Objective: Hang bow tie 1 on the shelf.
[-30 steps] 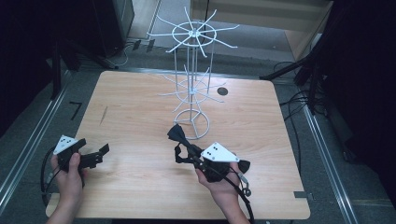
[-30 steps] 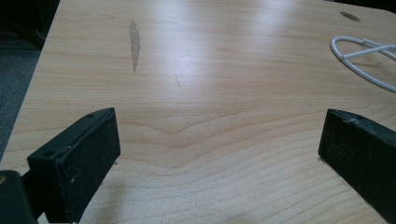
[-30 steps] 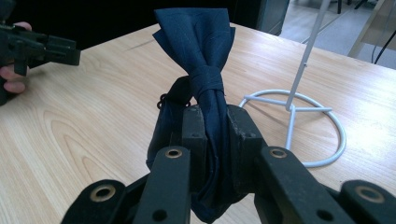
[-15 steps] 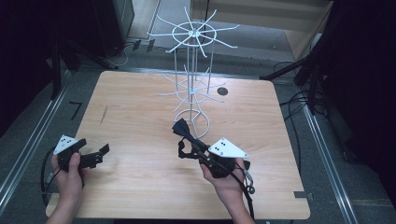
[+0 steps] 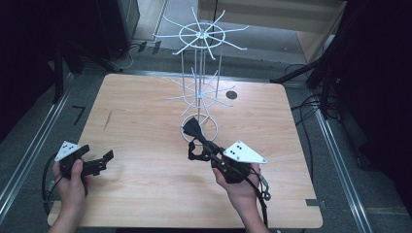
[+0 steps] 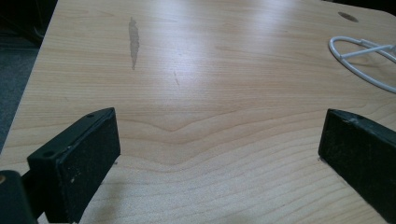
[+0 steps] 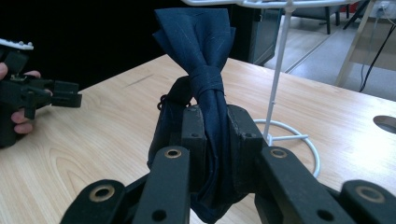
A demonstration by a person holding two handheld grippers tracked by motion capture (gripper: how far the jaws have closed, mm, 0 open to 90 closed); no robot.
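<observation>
We saw a light wooden tabletop (image 5: 145, 111) from above, with a person's two forearms coming in from the bottom edge. The right hand (image 5: 238, 187) held the right gripper (image 5: 197, 145) a little right of the tabletop's centre, its grey three-cornered plate on top and a cable trailing back toward the wrist. Its jaws were pinched together on a dark navy bow tie (image 7: 205, 60). In the right gripper view, the fabric was squeezed between the two black pads, and the knotted middle with one fanned wing stood up above them, while a fold of cloth hung below. From the high view, the bow tie (image 5: 193, 130) was off the tabletop, just in front of the round wire base of a white wire display stand (image 5: 199, 73). We could not tell whether cloth and wire touched.

The stand rose near the tabletop's far middle, a thin pole with two tiers of spokes radiating outward. A small dark hole (image 5: 231, 94) sat in the wood to its right.

The left hand (image 5: 73, 179) held the left gripper (image 5: 104, 160) near the front left corner, well apart from the stand and the bow tie. Its jaws were spread wide over bare wood with nothing between them, as we saw in the left gripper view. A faint scuff mark (image 6: 134, 42) showed on the wood beyond them.
</observation>
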